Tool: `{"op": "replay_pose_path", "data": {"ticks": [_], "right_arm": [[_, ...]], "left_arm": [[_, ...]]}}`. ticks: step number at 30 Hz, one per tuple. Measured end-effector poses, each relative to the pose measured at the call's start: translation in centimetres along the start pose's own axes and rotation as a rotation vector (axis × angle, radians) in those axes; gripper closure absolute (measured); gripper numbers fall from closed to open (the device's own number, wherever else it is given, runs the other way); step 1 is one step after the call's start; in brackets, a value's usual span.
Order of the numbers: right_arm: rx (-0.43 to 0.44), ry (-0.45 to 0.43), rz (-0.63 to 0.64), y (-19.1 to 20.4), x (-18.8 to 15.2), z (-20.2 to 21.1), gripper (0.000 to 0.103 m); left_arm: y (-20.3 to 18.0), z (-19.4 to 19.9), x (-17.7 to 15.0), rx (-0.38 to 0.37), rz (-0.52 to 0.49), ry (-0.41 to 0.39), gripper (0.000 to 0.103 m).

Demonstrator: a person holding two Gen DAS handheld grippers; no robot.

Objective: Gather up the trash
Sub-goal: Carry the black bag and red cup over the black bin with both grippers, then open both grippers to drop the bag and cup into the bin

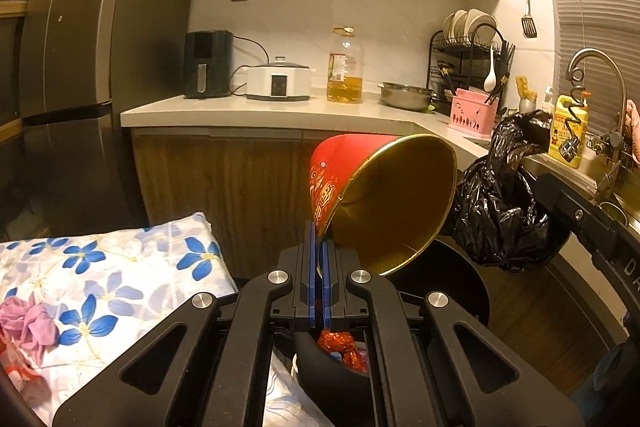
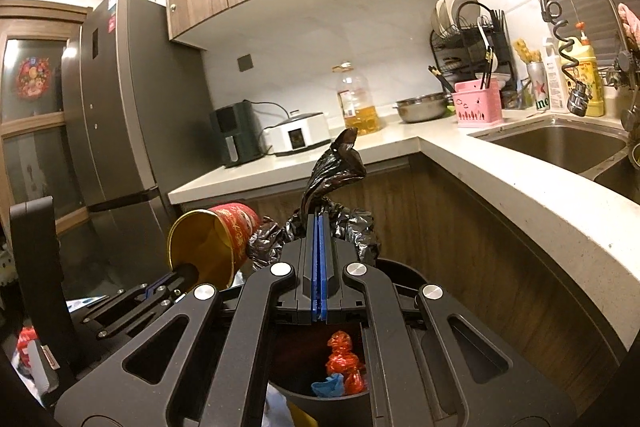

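Note:
My left gripper [image 1: 319, 231] is shut on the rim of a red paper cup with a gold inside [image 1: 384, 199], held tilted with its mouth toward the right. In the right wrist view the same cup [image 2: 216, 247] hangs at the left, pinched by the left gripper [image 2: 178, 277]. My right gripper [image 2: 319, 221] is shut on a crumpled black trash bag [image 2: 332, 163] that sticks up past its fingertips; the bag [image 1: 500, 195] also shows right of the cup. Below both grippers sits a black bin [image 2: 400, 269] with red and blue wrappers [image 2: 340, 363] inside.
A white L-shaped counter [image 2: 480, 163] runs ahead and to the right, with an air fryer [image 1: 208, 65], cooker, oil bottle [image 1: 346, 67], steel bowl, pink caddy and dish rack. A sink [image 2: 560, 143] and tap sit right. A fridge [image 1: 80, 67] stands left, a flowered cloth [image 1: 100, 267] below it.

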State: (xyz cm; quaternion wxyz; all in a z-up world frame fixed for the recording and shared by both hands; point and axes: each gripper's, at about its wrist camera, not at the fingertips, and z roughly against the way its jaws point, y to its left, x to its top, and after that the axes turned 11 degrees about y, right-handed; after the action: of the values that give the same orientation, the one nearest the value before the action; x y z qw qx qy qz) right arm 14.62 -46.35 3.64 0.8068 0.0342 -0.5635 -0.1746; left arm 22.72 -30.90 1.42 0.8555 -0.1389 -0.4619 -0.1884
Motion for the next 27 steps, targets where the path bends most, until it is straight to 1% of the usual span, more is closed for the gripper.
{"op": "replay_pose_path", "data": {"ticks": [13,17,18,19,20,21,22,23,25,26,27], "right_arm": [[0.009,0.024,-0.006,-0.7,0.1,-1.8,0.102],[0.009,0.029,-0.015,-0.9,0.3,-2.1,0.101],[0.010,0.032,-0.017,-1.1,0.4,-2.2,0.101],[0.009,0.037,-0.020,-1.1,0.3,-2.3,0.099],[0.006,0.042,-0.023,-1.2,0.3,-2.4,0.097],[0.008,0.049,-0.028,-1.3,0.3,-2.6,0.090],[0.008,0.053,-0.033,-1.4,0.3,-2.7,0.082],[0.005,0.055,-0.039,-1.5,0.3,-2.7,0.079],[-0.004,0.052,-0.043,-1.7,0.2,-2.5,0.073],[-0.005,0.052,-0.045,-1.8,0.2,-2.4,0.071],[-0.006,0.052,-0.047,-1.8,0.1,-2.3,0.067]], "left_arm": [[-0.9,-2.7,0.3,-0.046,-0.004,0.044,0.101],[-1.1,-2.9,0.3,-0.054,-0.019,0.043,0.101],[-1.1,-3.0,0.3,-0.059,-0.023,0.042,0.099],[-1.1,-3.0,0.3,-0.060,-0.026,0.042,0.096],[-1.1,-3.0,0.3,-0.056,-0.028,0.040,0.084],[-1.0,-3.1,0.2,-0.055,-0.028,0.039,0.072],[-0.9,-3.2,0.1,-0.057,-0.024,0.039,0.071],[-0.8,-3.3,0.1,-0.053,-0.024,0.041,0.069],[-0.3,-3.4,-0.1,-0.041,-0.017,0.048,0.061],[0.0,-3.5,-0.2,-0.038,-0.007,0.050,0.054],[0.3,-3.4,-0.3,-0.036,0.004,0.053,0.051]]}}
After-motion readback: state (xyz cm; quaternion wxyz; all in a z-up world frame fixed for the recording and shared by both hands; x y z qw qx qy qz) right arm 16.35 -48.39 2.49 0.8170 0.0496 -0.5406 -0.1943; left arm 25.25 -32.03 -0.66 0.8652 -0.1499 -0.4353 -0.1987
